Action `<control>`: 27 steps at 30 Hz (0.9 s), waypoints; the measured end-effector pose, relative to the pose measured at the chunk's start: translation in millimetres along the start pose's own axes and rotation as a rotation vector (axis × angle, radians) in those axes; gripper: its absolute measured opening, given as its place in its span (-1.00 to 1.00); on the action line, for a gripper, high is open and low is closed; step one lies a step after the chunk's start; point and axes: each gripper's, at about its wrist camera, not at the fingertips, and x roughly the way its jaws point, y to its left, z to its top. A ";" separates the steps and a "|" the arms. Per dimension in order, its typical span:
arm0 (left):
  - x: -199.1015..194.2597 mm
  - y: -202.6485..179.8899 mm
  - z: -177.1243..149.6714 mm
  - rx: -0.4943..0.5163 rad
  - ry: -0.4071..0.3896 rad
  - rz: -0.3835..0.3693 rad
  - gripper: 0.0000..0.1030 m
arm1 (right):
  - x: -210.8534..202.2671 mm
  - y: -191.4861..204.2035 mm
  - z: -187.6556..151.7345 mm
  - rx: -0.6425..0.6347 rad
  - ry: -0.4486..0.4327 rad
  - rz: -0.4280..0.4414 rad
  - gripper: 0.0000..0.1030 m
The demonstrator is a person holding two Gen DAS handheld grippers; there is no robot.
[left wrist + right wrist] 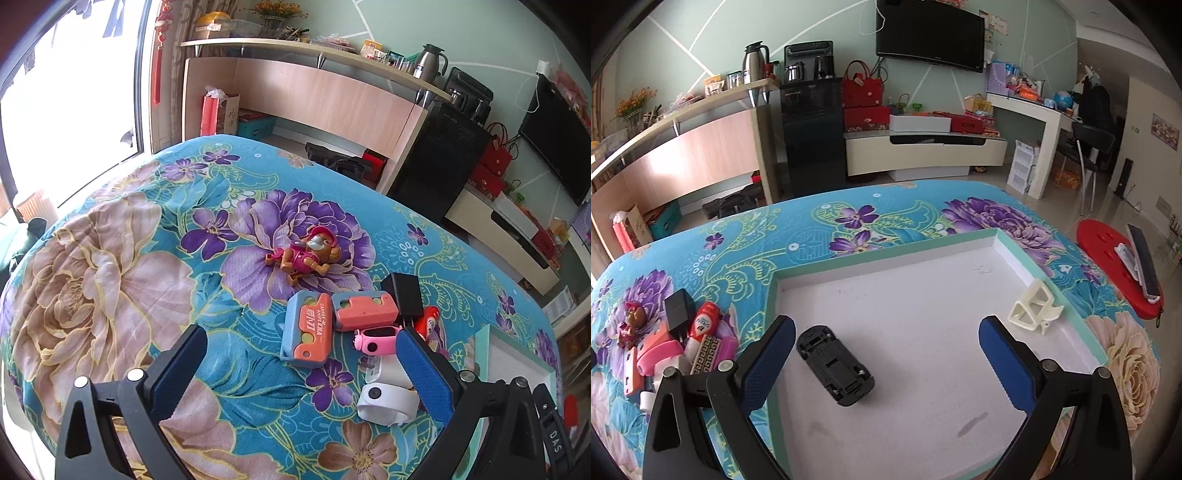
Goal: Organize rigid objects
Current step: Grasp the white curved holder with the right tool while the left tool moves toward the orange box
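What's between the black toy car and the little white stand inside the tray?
Nothing: between the black toy car and the white stand there is only bare white tray floor, seen in the right wrist view.

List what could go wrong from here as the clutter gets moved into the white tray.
1. The pile is tight: the black charger leans on the orange-and-blue case and the pink watch, so pulling one may tumble the others.
2. The left gripper is open wide enough to catch two items at once.
3. The black toy car lies upside down in the tray, and the right gripper, open over it, could knock it on descent.
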 end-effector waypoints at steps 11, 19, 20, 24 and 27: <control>11.7 20.9 -0.8 -0.060 0.016 -0.037 1.00 | 1.3 49.4 -5.9 -0.098 0.120 0.127 0.93; 7.6 53.4 8.0 -0.103 -0.024 0.056 1.00 | -1.8 97.7 -13.4 -0.139 0.196 0.293 0.93; 7.8 56.3 8.5 -0.103 -0.024 0.069 1.00 | -0.8 104.6 -15.2 -0.148 0.203 0.313 0.93; 9.8 67.1 8.6 -0.111 -0.017 0.107 1.00 | -0.9 127.9 -27.2 -0.176 0.230 0.382 0.93; 11.5 71.0 8.1 -0.117 -0.016 0.115 1.00 | -1.5 140.6 -36.1 -0.227 0.225 0.361 0.93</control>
